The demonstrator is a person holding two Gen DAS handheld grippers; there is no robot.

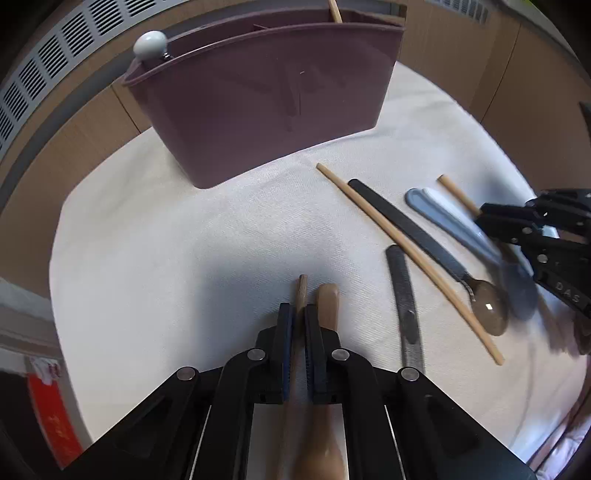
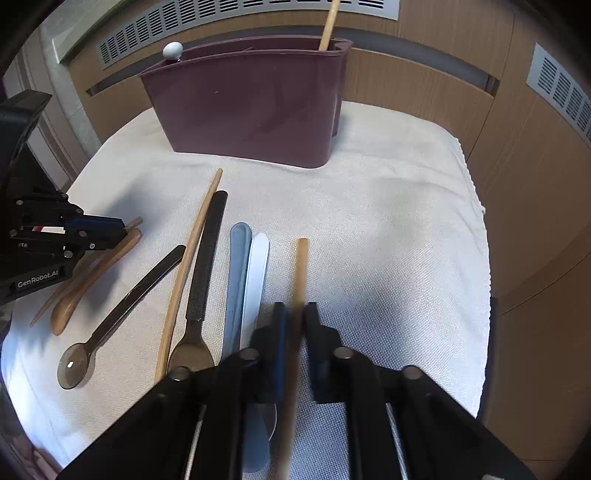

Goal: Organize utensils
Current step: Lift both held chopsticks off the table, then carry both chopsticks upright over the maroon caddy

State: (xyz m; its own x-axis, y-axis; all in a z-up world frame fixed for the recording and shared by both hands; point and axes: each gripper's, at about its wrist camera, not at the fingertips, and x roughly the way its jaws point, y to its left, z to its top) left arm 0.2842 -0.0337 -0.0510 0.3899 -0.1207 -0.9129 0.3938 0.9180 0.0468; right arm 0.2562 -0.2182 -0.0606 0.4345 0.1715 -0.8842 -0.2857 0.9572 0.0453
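I read the job as barely begun: the dark plum plastic utensil caddy at the far edge of the white cloth holds only one pale wooden stick at its right end and a white round-knobbed item at its left end. My left gripper has its jaws nearly together around a thin brown wooden chopstick, with the brown wooden spoon lying just beside it on the cloth. My right gripper is narrowly parted around a light wooden chopstick (motion blur; I cannot tell if the pads truly bite). Still loose on the cloth: a long bamboo chopstick, a black-handled metal spoon, a smoky translucent spoon, a slate-blue flat-handled utensil and a white flat-handled utensil side by side. I judge most of the sorting remains.
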